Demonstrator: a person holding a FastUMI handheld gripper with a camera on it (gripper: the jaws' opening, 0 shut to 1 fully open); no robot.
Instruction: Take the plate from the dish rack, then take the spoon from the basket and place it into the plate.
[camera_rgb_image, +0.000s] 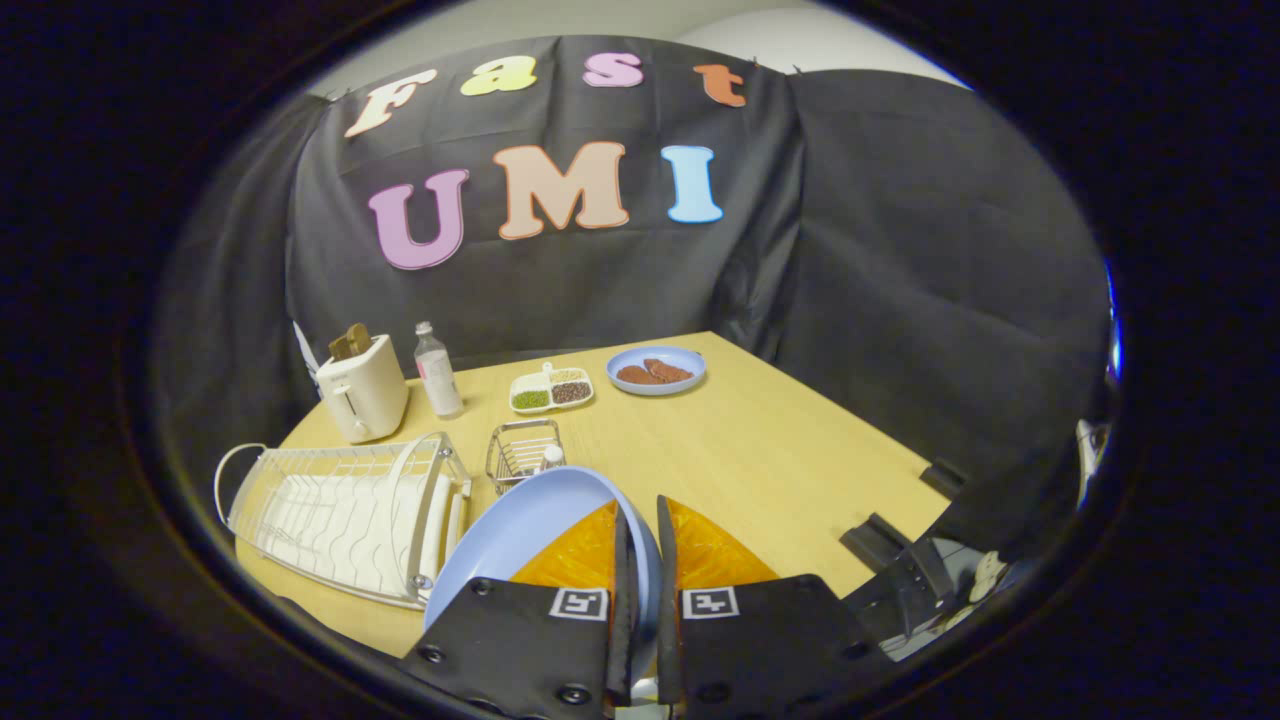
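Plate (520, 520) stands on edge, pinched between the tool's (642, 520) fingers.

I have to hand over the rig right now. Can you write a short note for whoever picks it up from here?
Gripper: shut on the blue plate, rim clamped between the fingers, plate held above the table.
Dish rack: just left of the plate.
Wire basket: just beyond the plate; the white tip poking up in it looks like the spoon, though it's too small to be sure.
Done: plate out of the rack.
Left: set the plate down, take the spoon, put it in the plate.
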